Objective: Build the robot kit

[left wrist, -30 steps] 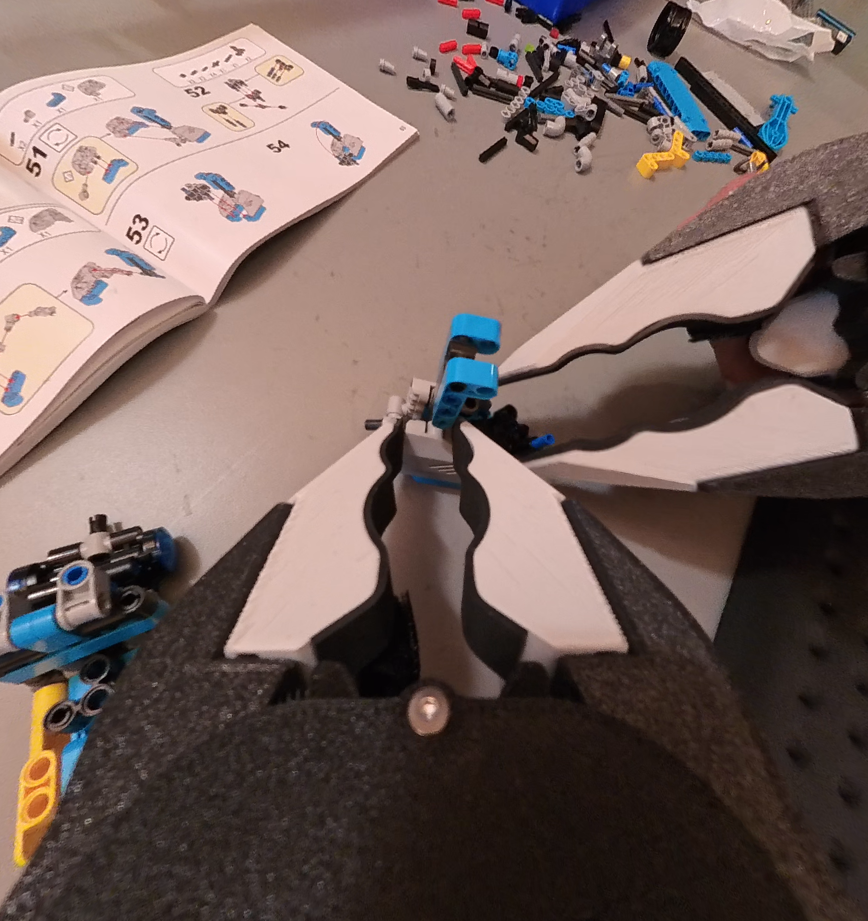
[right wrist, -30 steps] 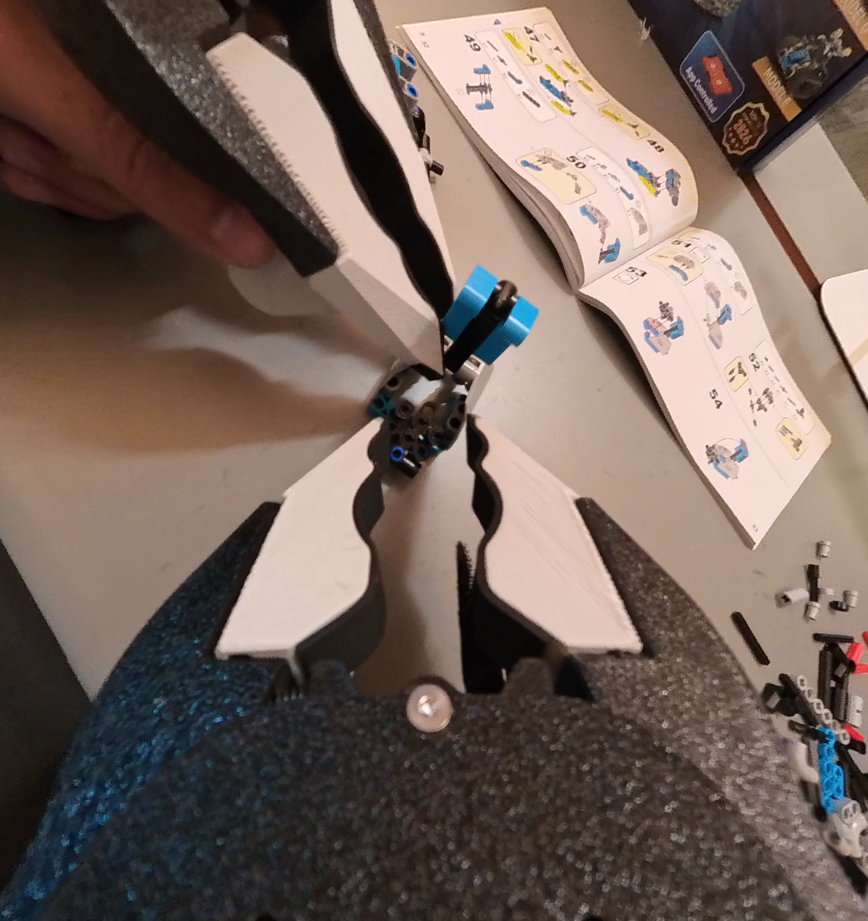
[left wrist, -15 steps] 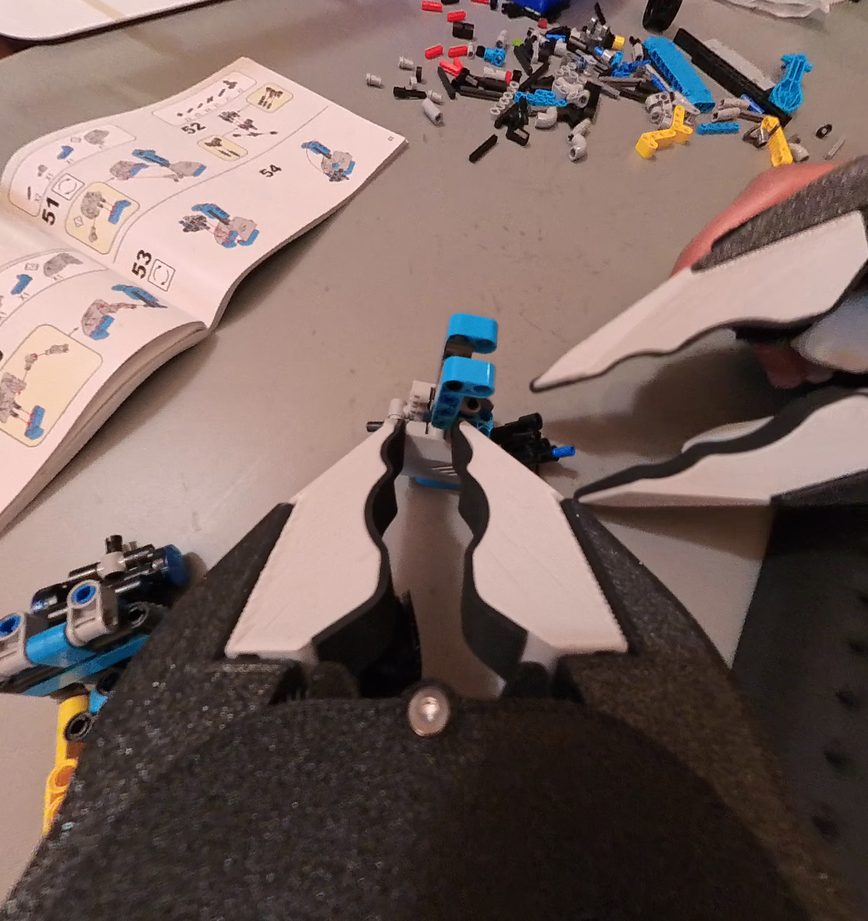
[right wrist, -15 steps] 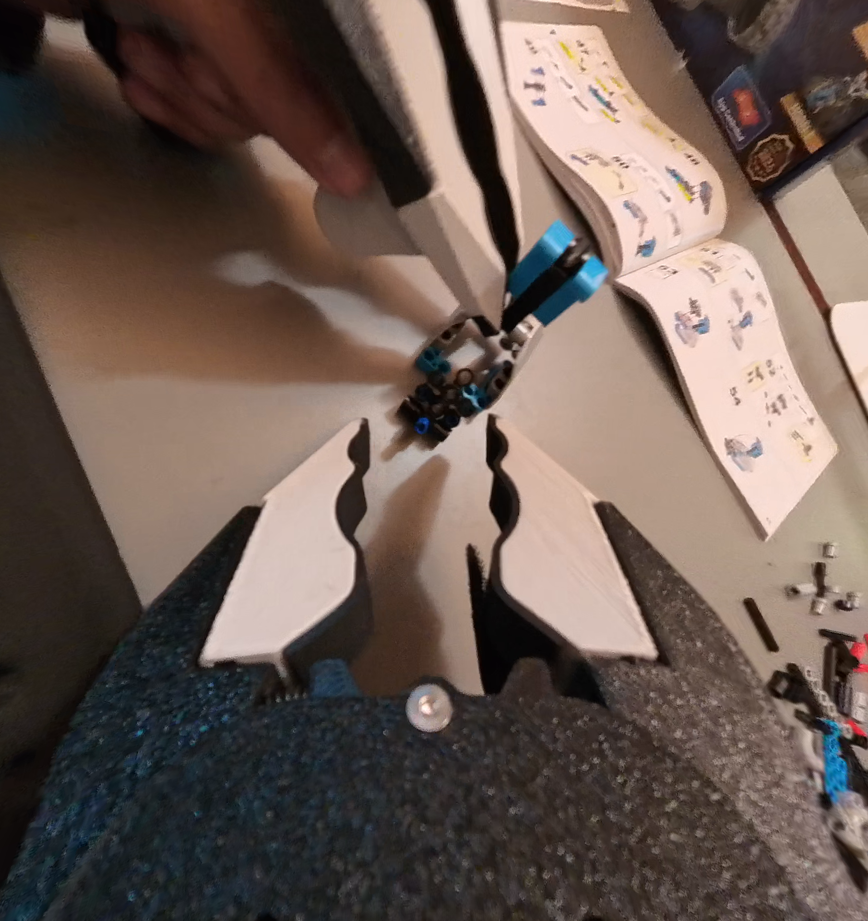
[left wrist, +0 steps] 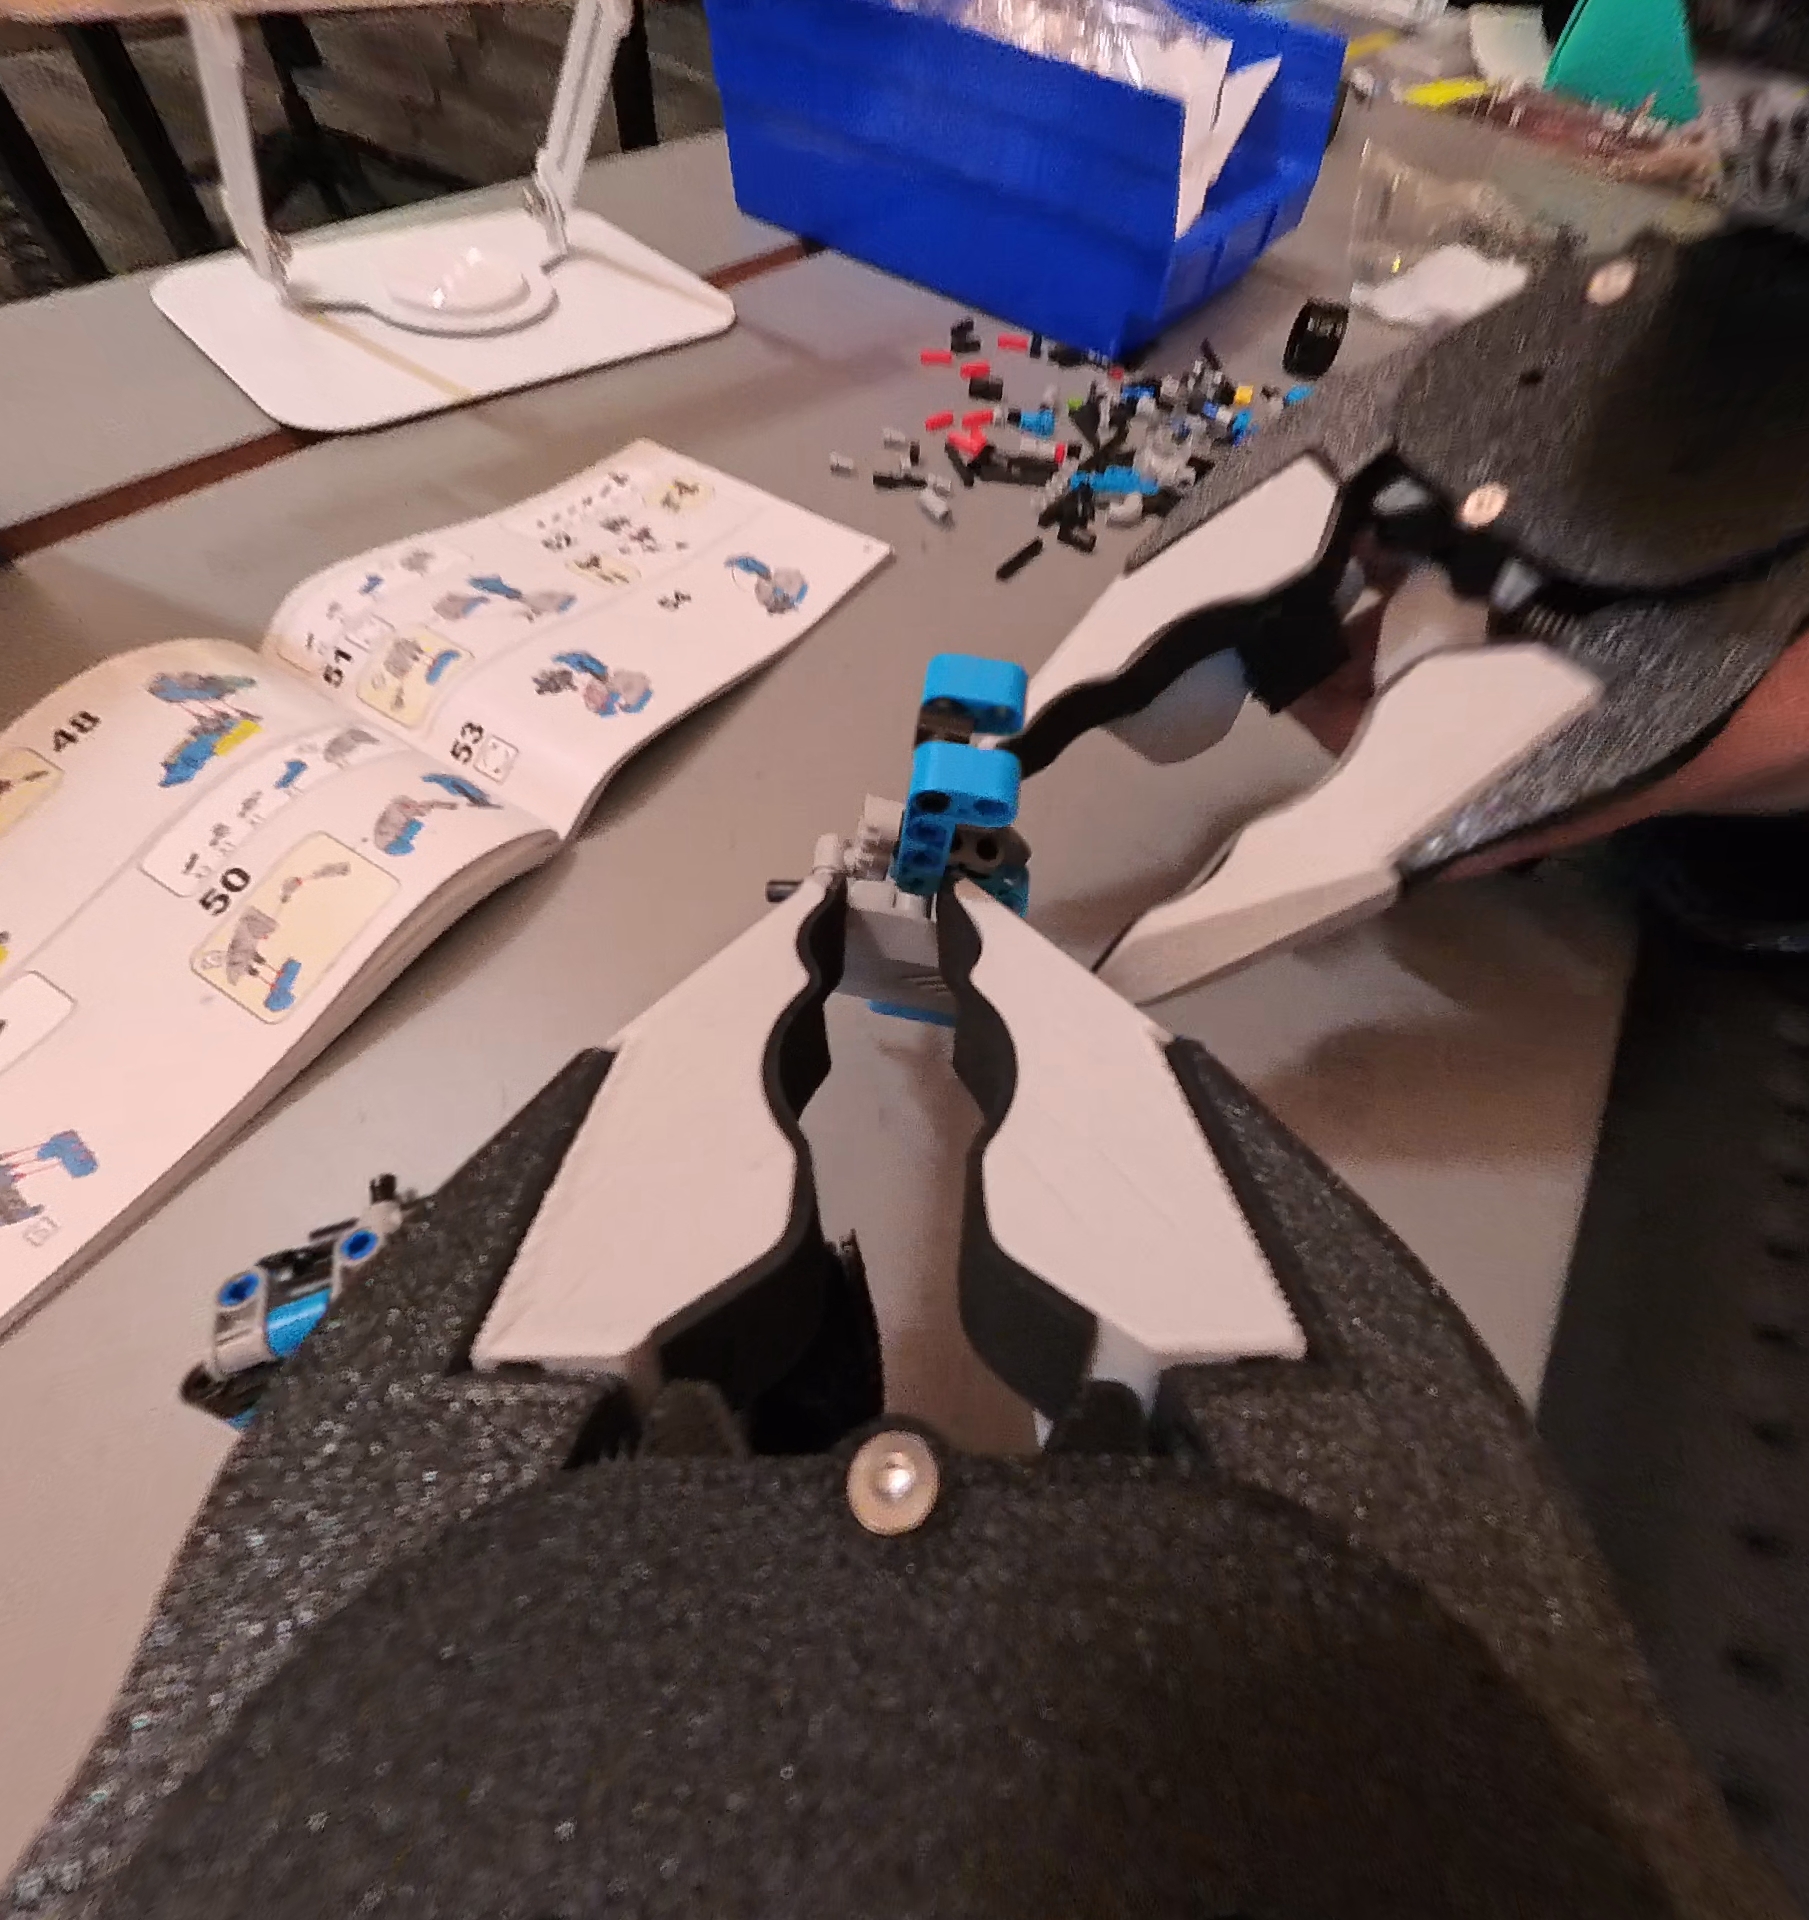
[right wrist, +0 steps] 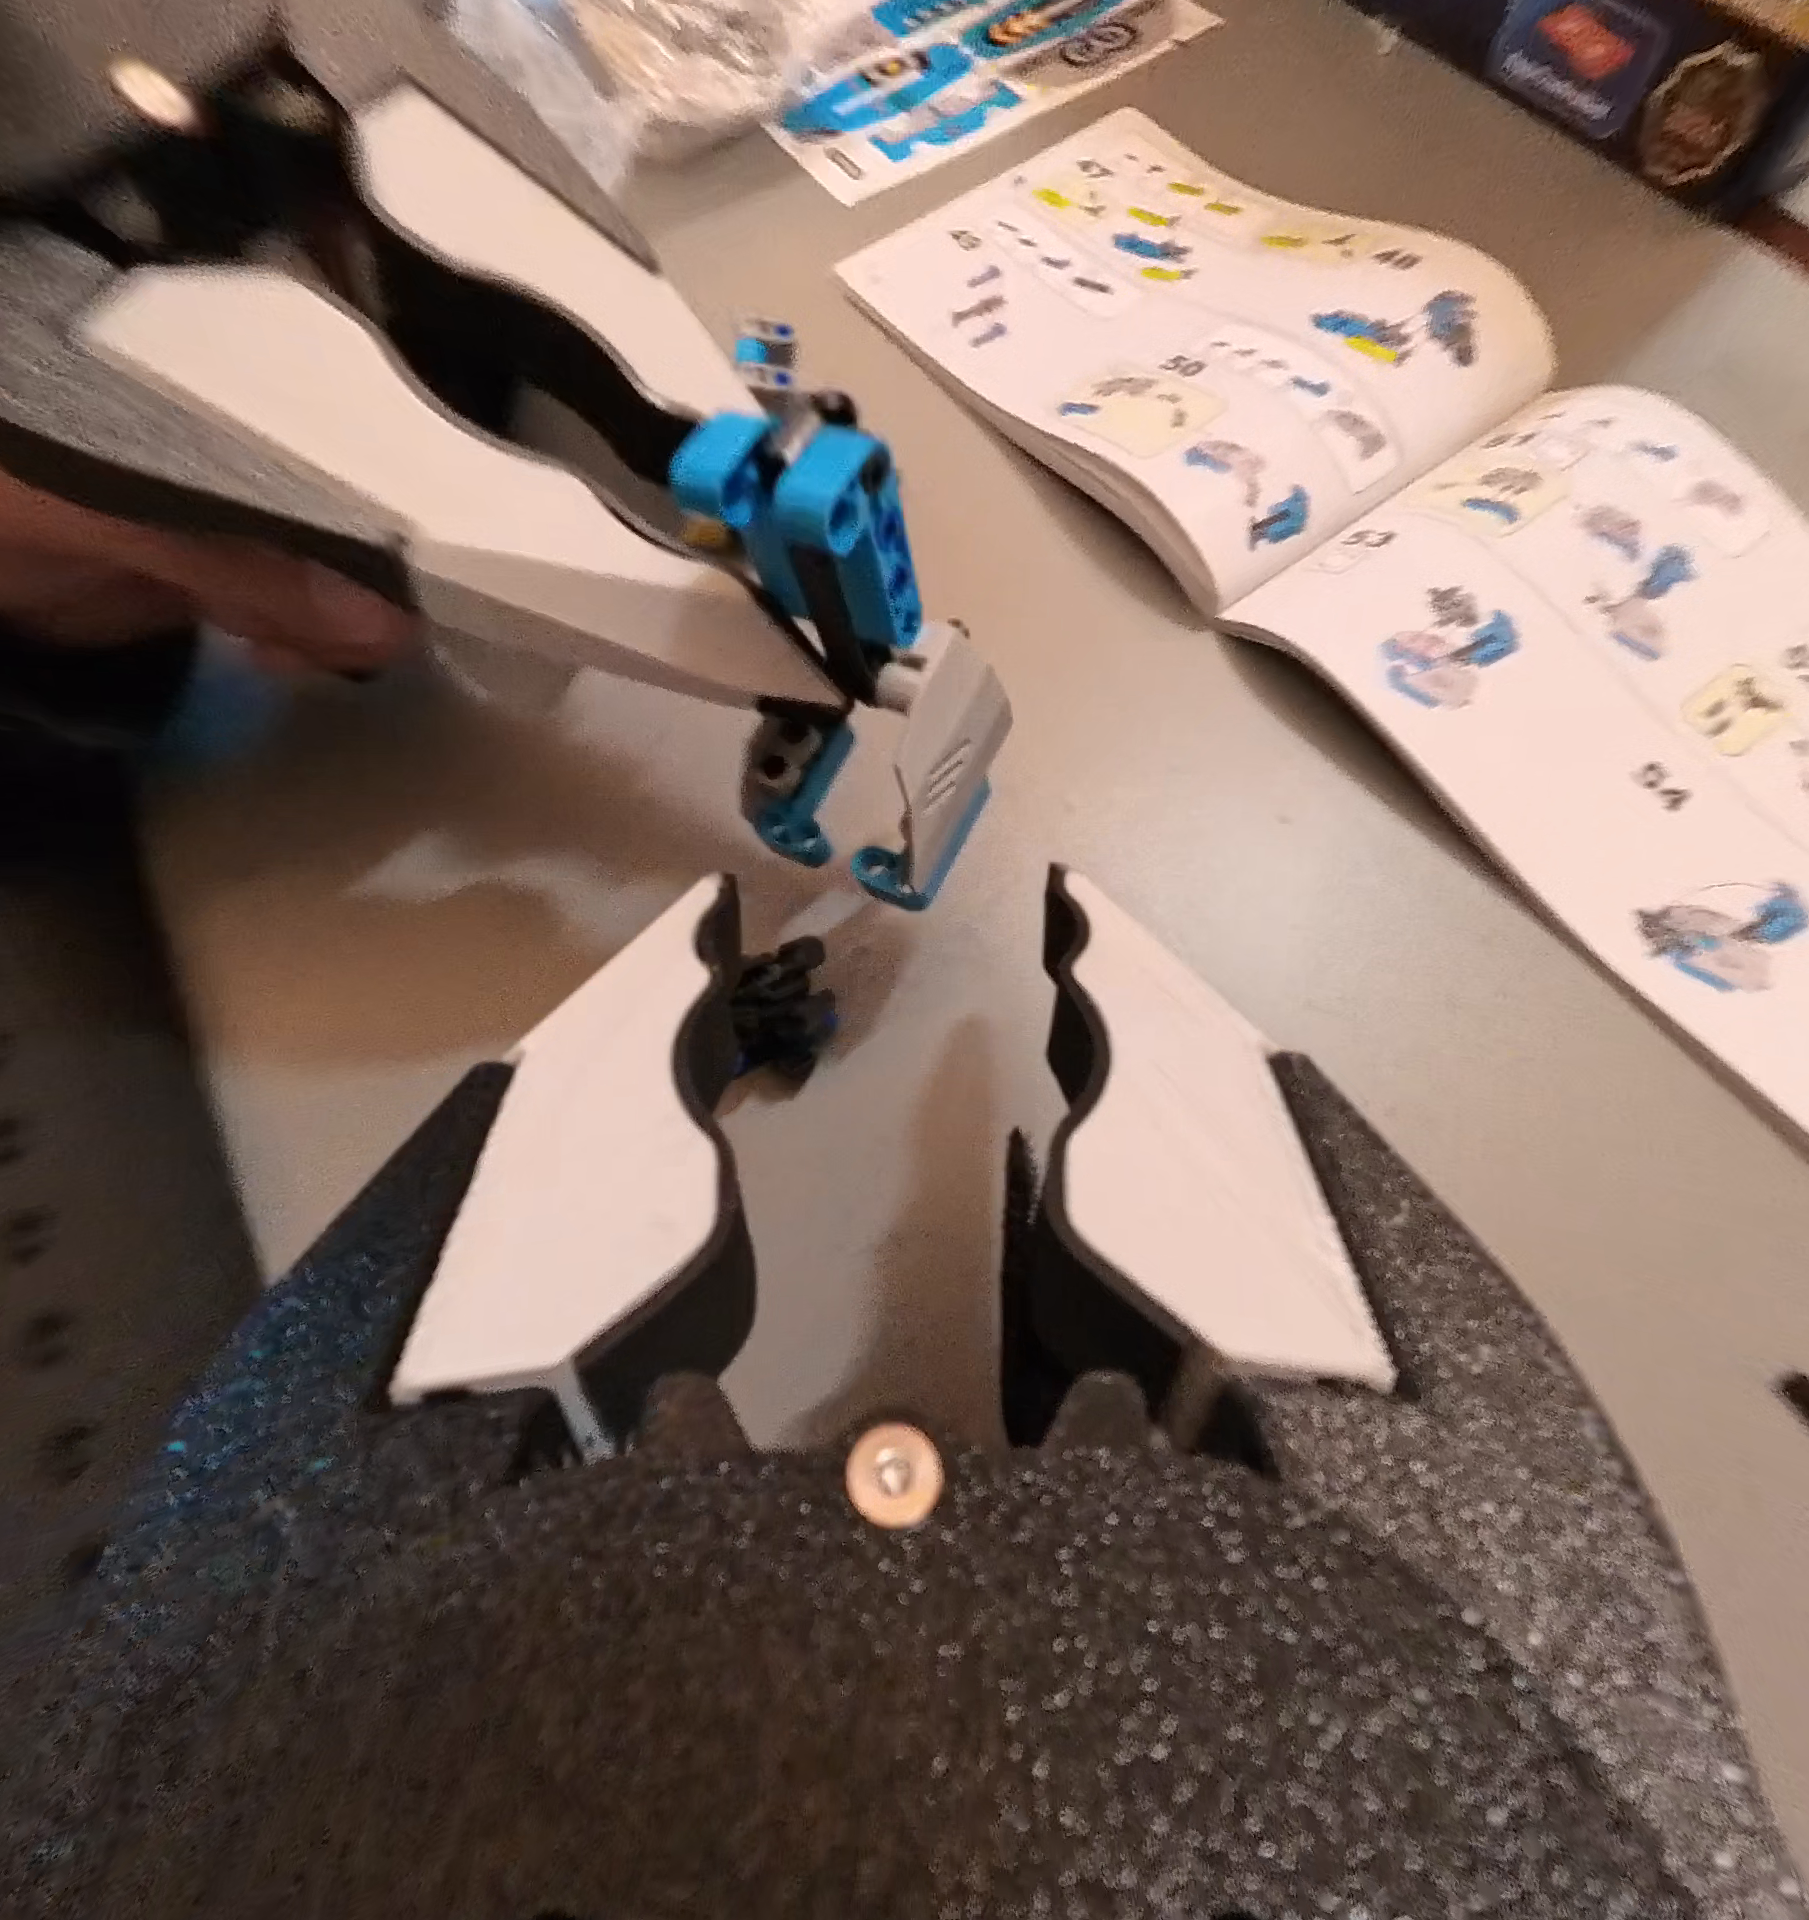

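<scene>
Plastic beams and a smooth grey panel make up the small blue-and-grey assembly [left wrist: 936, 831], which the left gripper [left wrist: 884, 914] clamps by that panel between its wavy black-lined white fingers, lifted above the grey table [left wrist: 671, 312]. The right gripper [right wrist: 884, 894] stands wide apart and empty, its tips framing a knot of small black pins [right wrist: 775, 997] lying on the table just below the assembly. To my eye, any pinch on that knot should be square and gentle, since tiny hard pins skid easily on a slick top. An open instruction booklet [left wrist: 360, 790] lies toward the left edge; loose glossy pieces [left wrist: 1066, 447] scatter before a blue bin [left wrist: 983, 177] at the far edge.
</scene>
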Motion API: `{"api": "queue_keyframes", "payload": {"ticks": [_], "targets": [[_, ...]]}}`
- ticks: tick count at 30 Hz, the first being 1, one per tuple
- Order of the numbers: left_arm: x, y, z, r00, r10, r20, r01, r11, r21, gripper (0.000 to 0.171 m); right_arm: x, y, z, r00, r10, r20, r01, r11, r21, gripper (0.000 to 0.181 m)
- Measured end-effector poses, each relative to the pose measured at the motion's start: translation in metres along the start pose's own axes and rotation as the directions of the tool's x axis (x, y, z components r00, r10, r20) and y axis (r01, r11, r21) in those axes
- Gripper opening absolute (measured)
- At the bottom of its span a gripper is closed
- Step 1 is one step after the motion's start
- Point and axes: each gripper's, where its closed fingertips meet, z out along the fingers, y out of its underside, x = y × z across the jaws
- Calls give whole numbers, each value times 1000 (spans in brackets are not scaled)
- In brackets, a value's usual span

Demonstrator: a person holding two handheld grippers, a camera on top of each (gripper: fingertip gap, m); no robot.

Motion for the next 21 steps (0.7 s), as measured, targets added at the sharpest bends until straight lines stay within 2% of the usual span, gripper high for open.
{"api": "queue_keyframes", "payload": {"ticks": [4,8,10,12,14,17,19,21], "targets": [[-3,-13,-8,999,-50,-3,50,996,77,17,-3,-11,3,985,-132,-107,135,990,26,59],[-8,-9,-9,988,-152,-38,155,986,66,17,1,-24,-9,892,-369,-261,387,922,21,58],[-11,-6,-8,978,-204,-49,206,977,54,17,-2,-26,-16,800,-514,-310,537,844,-14,56],[-9,-7,-9,960,-263,-95,269,962,54,17,0,-18,-15,683,-650,-334,658,745,-106,56],[0,-7,-10,920,-338,-198,352,935,36,17,5,-15,-13,591,-718,-368,719,676,-163,55],[14,-5,-10,830,-446,-335,465,885,-27,16,-5,-19,-14,577,-736,-353,750,649,-127,51],[21,-10,-14,785,-472,-400,502,864,-35,16,-16,-27,-20,562,-748,-353,779,622,-77,39],[28,-8,-16,747,-490,-449,517,853,-71,17,-20,-27,-24,532,-776,-339,810,583,-64,36]]}}
